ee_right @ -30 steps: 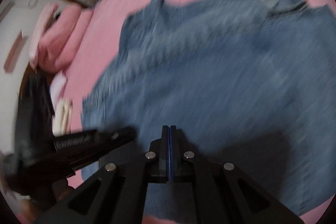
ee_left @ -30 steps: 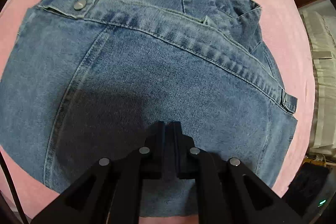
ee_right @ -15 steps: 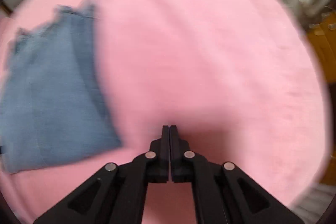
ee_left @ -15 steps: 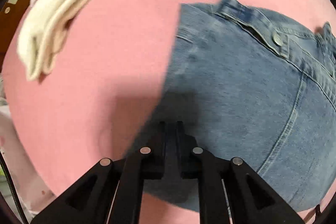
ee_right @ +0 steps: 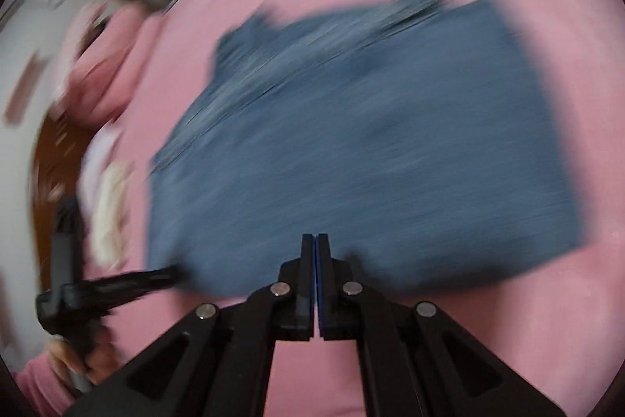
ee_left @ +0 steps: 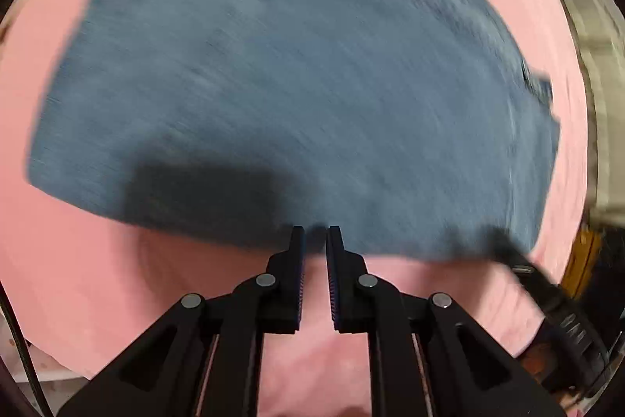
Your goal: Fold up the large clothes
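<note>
Denim garment [ee_left: 297,96] lies folded on pink bedding [ee_left: 78,280]; I should bring my slightly parted, empty left gripper [ee_left: 313,241] and closed, empty right gripper [ee_right: 315,245] squarely onto its six-o'clock edge before pinching.

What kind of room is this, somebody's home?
Probably a bedroom in a home, though the pictures are blurred. A folded denim garment lies on a wide pink sheet like a bed's, with a pink pillow-like bundle and pale folded cloth at its edge.

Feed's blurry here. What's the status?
Left gripper slightly open, empty. Right gripper shut, empty. Denim garment folded on pink bed. Nothing in the way.
</note>
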Motion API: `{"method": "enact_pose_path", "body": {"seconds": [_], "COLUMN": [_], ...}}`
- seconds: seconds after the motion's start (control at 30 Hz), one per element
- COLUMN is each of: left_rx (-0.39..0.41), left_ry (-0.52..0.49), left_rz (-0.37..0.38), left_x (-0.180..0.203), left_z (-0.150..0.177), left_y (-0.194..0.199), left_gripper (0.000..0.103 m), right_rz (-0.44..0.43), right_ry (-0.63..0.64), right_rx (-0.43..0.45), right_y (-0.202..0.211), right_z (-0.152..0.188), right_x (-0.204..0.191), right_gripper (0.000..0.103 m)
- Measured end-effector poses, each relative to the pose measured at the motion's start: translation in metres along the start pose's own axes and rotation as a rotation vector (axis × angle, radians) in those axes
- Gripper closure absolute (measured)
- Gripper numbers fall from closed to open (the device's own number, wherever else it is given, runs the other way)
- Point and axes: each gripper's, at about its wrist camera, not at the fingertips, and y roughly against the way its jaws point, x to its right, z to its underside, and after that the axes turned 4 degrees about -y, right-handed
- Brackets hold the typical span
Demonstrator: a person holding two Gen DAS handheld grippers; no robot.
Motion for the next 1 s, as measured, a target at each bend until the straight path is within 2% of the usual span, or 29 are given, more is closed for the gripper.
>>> {"method": "enact_pose_path", "body": {"seconds": [0.07, 0.1, 0.17, 0.2, 0.23, 0.3, 0.33, 0.37, 0.4, 0.5, 0.53, 0.6, 0.67, 0.8, 0.9, 1.0], "left_rx": [-0.053, -0.07, -0.07, -0.068, -0.061, -0.019, 0.002, 0.021, 0.032, 0.045, 0.037, 0.025, 0.046, 0.11, 0.126, 0.131], "left_ry": [-0.006, 0.007, 0.047, 0.079, 0.106, 0.166, 0.196, 0.227, 0.252, 0.331, 0.361, 0.421, 0.454, 0.457, 0.452, 0.428], "left_rz": [-0.021, -0.048, -0.05, -0.047, -0.067, -0.112, -0.122, -0.142, -0.163, -0.277, -0.292, -0.263, -0.232, -0.187, -0.144, -0.077], "left_x": [0.01, 0.01, 0.001, -0.005, -0.02, -0.05, -0.062, -0.076, -0.088, -0.134, -0.149, -0.171, -0.179, -0.172, -0.155, -0.104], "left_z": [0.0, -0.001, -0.005, -0.007, -0.006, 0.0, 0.004, 0.007, 0.009, 0.013, 0.013, 0.012, 0.014, 0.022, 0.041, 0.06], "left_y": [-0.014, -0.019, -0.02, -0.02, -0.016, -0.003, 0.002, 0.008, 0.012, 0.025, 0.026, 0.03, 0.036, 0.046, 0.039, 0.012], "left_gripper": [0.095, 0.095, 0.095, 0.095, 0.09, 0.084, 0.078, 0.078, 0.078, 0.078, 0.078, 0.079, 0.079, 0.079, 0.079, 0.079], "right_rz": [-0.08, -0.075, 0.002, 0.011, -0.023, -0.013, 0.042, 0.105, 0.133, 0.35, 0.378, 0.417, 0.41, 0.417, 0.394, 0.303], "right_ry": [-0.039, -0.068, -0.095, -0.11, -0.146, -0.203, -0.224, -0.242, -0.268, -0.392, -0.426, -0.54, -0.612, -0.583, -0.464, -0.335], "right_rx": [-0.122, -0.2, -0.257, -0.246, -0.226, -0.174, -0.137, -0.105, -0.089, -0.012, 0.017, 0.081, 0.108, 0.119, 0.115, 0.099], "right_y": [-0.037, -0.058, -0.069, -0.065, -0.057, -0.036, -0.02, -0.006, 0.003, 0.052, 0.06, 0.091, 0.113, 0.122, 0.11, 0.079], "right_z": [0.004, 0.011, 0.017, 0.019, 0.02, 0.02, 0.02, 0.018, 0.016, 0.016, 0.018, 0.019, 0.017, 0.005, -0.013, -0.04], "right_x": [-0.012, -0.013, -0.008, 0.0, 0.013, 0.04, 0.058, 0.077, 0.092, 0.155, 0.161, 0.191, 0.21, 0.203, 0.169, 0.111], "right_gripper": [0.103, 0.103, 0.103, 0.103, 0.103, 0.103, 0.103, 0.103, 0.103, 0.103, 0.103, 0.102, 0.102, 0.102, 0.102, 0.102]}}
